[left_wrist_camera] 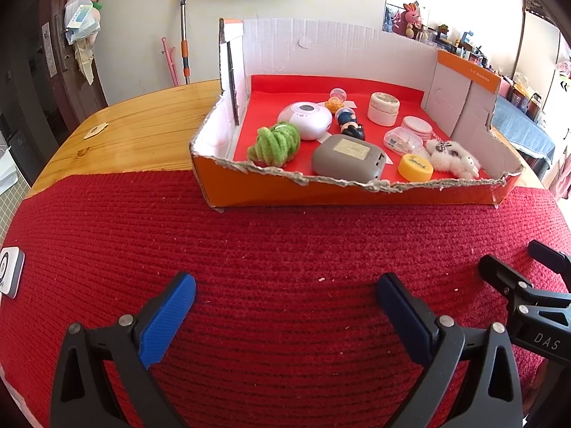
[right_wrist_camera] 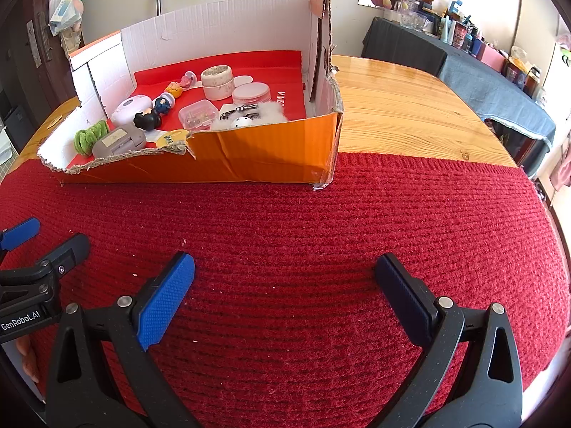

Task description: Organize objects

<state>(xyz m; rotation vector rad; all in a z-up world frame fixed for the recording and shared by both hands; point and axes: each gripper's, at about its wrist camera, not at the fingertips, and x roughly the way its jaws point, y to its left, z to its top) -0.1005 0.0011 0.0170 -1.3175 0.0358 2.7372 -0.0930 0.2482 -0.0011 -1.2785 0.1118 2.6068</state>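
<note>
1. Left wrist view: our left gripper point(left_wrist_camera: 285, 299) hangs over the dark red knitted mat point(left_wrist_camera: 249, 249), blue pads spread wide with nothing between them. The right gripper point(right_wrist_camera: 285, 278) is likewise spread and empty, seen at three o'clock here.
2. The torn orange cardboard box with a red floor point(left_wrist_camera: 339, 192) sits at twelve o'clock. Inside lie a green fuzzy chenille toy point(left_wrist_camera: 274, 144), a grey rounded plastic case point(left_wrist_camera: 348, 158), a yellow round lid point(left_wrist_camera: 415, 167), a white fluffy plush keyring point(left_wrist_camera: 453, 158), a white oval gadget point(left_wrist_camera: 305, 119) and a cream round jar point(left_wrist_camera: 383, 108).
3. Everything small already rests in the box and the mat is bare, which fits items gathered in or items waiting to come out.
4. For any grasp, we would enter over the low torn front wall, straddling one item without nudging its neighbours.
</note>
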